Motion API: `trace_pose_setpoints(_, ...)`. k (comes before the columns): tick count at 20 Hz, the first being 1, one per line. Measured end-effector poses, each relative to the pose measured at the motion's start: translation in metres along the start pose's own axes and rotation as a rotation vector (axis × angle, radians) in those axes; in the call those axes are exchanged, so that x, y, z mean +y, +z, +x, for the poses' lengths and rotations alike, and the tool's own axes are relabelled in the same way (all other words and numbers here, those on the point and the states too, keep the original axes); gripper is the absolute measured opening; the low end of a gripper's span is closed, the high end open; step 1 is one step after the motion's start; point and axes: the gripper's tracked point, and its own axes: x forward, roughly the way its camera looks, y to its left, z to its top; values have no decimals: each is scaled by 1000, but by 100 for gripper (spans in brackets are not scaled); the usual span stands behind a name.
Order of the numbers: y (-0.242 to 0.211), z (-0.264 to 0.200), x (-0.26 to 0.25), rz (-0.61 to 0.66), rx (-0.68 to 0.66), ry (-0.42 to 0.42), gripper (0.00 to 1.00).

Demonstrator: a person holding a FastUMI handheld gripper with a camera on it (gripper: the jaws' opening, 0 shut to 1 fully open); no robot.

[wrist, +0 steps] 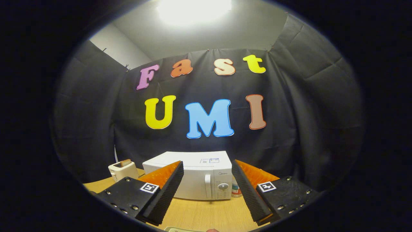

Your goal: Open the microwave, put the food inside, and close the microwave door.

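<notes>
Table (199, 212): shut microwave (193, 175) beyond spread tool (207, 190).

microwave (193, 180): white, grey dial | toaster (122, 170): cream | table (206, 212): light wood grain | wall (289, 129): black cloth

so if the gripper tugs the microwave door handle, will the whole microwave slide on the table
Probably not much. The microwave is a broad, boxy appliance sitting flat on the wooden table, so likely heavy. The smooth tabletop could let it creep if the door latches stiffly. The gripper is open, short of the handle.
</notes>
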Motion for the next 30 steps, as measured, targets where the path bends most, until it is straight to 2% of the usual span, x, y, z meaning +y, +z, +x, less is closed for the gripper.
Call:
trace_pose_setpoints(8,-45,58,0,27,63,42,96)
trace_pose_setpoints(22,-152,153,-12,57,226,42,96)
trace_pose_setpoints(30,-209,181,-17,54,337,33,96)
